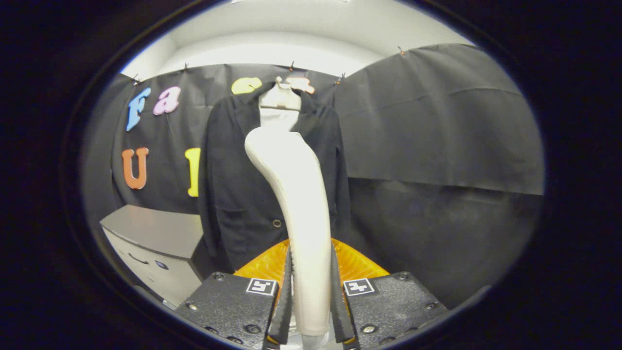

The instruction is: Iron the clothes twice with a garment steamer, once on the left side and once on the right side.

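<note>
Fingers (311, 296) clamp steamer (296, 194); jacket (233, 194) beyond; cabinet (155, 238) beside.

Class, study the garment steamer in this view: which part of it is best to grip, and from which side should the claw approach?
Grip the steamer by the lower, straight stretch of its slim handle, approaching from its base end with a finger on each side. That is how the claw has it: both fingers press on the handle's narrow flanks, leaving the curved head free to face the dark jacket hanging beyond.

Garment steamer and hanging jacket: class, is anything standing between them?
Nothing visible does. The gripper is shut on the garment steamer, which rises in front of the dark jacket hanging on the booth wall. The grey cabinet sits off to the side.
</note>
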The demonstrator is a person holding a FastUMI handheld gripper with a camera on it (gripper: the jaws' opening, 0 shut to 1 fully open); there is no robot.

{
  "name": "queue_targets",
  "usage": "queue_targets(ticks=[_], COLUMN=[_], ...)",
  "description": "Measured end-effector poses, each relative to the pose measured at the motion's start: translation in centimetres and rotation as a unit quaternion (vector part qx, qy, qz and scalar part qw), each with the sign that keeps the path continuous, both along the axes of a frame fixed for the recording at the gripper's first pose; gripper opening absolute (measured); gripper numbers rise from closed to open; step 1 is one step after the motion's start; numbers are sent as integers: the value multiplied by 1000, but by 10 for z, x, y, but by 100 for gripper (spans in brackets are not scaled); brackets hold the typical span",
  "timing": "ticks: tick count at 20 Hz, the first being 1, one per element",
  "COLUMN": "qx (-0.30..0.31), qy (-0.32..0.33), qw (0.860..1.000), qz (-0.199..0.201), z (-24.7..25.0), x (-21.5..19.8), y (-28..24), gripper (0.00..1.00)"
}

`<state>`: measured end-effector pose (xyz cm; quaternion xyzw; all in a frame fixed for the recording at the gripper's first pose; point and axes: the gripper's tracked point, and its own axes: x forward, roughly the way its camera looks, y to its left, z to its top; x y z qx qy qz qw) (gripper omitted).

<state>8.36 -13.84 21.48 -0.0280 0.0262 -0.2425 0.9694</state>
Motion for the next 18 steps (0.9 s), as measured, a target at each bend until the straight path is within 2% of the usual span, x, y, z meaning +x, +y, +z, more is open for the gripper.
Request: queue_targets(ticks=[4,8,15,18], qx=[-6,-8,-3,1], qy=[-29,-49,-46,-51], qw=[998,995,990,990], qz=[54,88,135,133], z=[23,34,28,30], x=[-23,-60,-91,-93], y=[16,17,28,27], gripper=[37,37,37,37])
